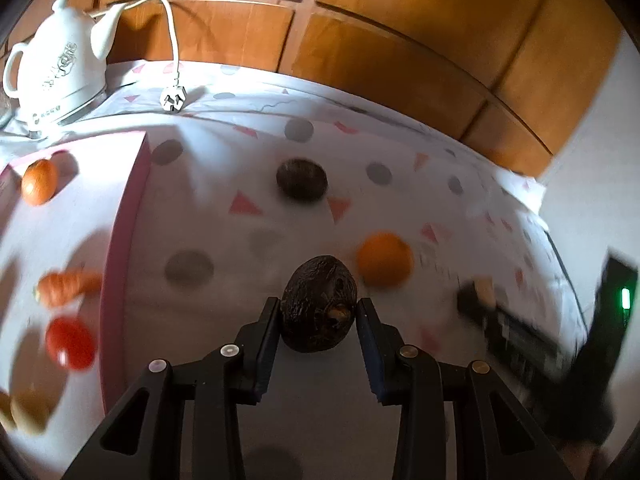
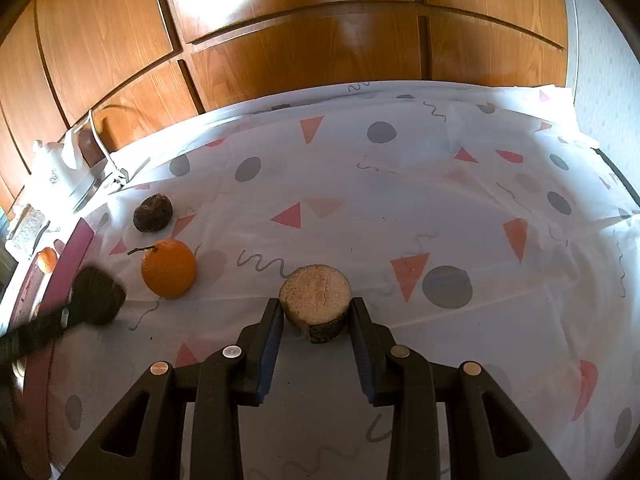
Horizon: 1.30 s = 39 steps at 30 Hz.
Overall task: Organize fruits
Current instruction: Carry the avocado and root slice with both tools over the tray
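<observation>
I am holding a dark, wrinkled, egg-shaped fruit (image 1: pixel 319 307) between my left tongs (image 1: pixel 318 308), both pads pressing its sides. My right tongs (image 2: pixel 316 307) are gripping a short cut chunk with a pale, fibrous round face and dark rind (image 2: pixel 315 300) in the same way.

Just beyond the left tongs a smooth round orange (image 1: pixel 385 259) is sitting on the worktop (image 1: pixel 224 240), and farther back a second dark round fruit (image 1: pixel 301 179) is lying on its own. To the left a white board with a pink edge (image 1: pixel 120 256) is carrying a small orange-brown round fruit (image 1: pixel 39 181), an orange carrot (image 1: pixel 68 287) and a red tomato (image 1: pixel 70 343).

A white cloth printed with grey dots, pink triangles and squiggles (image 2: pixel 400 208) is covering the worktop. A white ceramic kettle (image 1: pixel 56 68) with a loose white plug (image 1: pixel 173 98) is standing at the far left corner. Warm brown wooden panelling (image 2: pixel 304 40) is running behind it all.
</observation>
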Motion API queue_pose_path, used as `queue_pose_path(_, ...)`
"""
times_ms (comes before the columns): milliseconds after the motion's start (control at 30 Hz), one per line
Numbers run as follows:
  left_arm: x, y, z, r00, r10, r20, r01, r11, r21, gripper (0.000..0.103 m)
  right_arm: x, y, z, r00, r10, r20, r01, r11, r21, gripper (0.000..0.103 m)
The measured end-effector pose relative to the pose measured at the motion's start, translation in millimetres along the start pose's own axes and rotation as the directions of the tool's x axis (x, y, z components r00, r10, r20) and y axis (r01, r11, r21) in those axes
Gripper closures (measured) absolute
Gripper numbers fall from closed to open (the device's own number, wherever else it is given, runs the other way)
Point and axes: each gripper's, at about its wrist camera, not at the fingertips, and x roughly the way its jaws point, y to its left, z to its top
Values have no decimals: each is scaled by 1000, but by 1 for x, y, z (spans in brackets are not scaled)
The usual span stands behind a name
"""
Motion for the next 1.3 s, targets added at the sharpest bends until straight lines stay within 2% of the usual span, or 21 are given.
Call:
queue_pose_path(100,-1,-4,-13,998,19,52,-21,999,39,64,0,-2,0,1000,14,0,-14,1000,11,69)
queue_pose_path(367,11,-12,-16,995,90,50,-95,991,97,65,2,-3,0,1000,22,-6,-22,1000,21,69)
queue_pose_path(667,8,-3,-18,997,40,62,-44,997,66,66,2,0,0,1000,0,-7,0,1000,3,69)
queue_pose_path(933,9,-5,-18,997,48,66,-53,996,73,66,3,1,-1,1000,-1,-6,1,1000,5,69)
queue_pose_path(1033,9,-5,-18,997,47,66,-52,996,72,66,3,-1,-1,1000,24,-3,-24,1000,12,64)
queue_pose_path(1133,9,-5,-18,996,51,67,-56,995,77,66,2,-1,-1,1000,28,-1,-28,1000,15,64)
queue_pose_path(1233,9,-6,-19,996,55,69,-61,995,82,66,2,1,-1,1000,12,-1,-12,1000,5,64)
queue_pose_path(1300,9,-6,-19,996,58,69,-64,994,85,66,2,3,-1,1000,-15,0,15,1000,-3,69)
